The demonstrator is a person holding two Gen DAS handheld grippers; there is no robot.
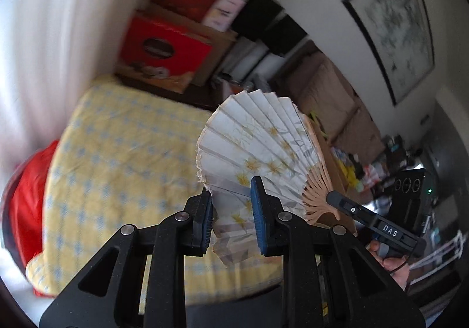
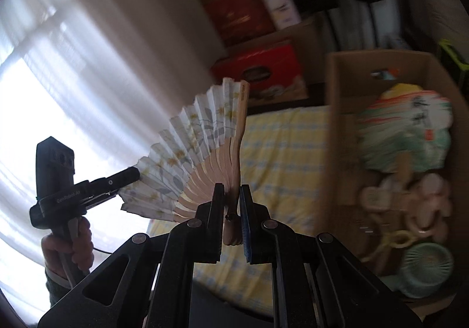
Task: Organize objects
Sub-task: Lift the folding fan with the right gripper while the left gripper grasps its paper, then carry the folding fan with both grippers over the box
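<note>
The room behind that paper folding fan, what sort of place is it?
Most likely a lived-in bedroom that doubles as storage. A yellow checked quilt covers what looks like a bed, sheer white curtains hang over a bright window, and an open cardboard box holds more hand fans, beside stacked red gift boxes.

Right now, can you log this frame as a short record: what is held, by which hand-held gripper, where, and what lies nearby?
held item: folding fan, spread open, in the air
left hand-held gripper: shut on the fan's paper edge
right hand-held gripper: shut on the fan's wooden base
below: yellow checked quilt
nearby: cardboard box holding other fans
background: red boxes, blurred
</note>
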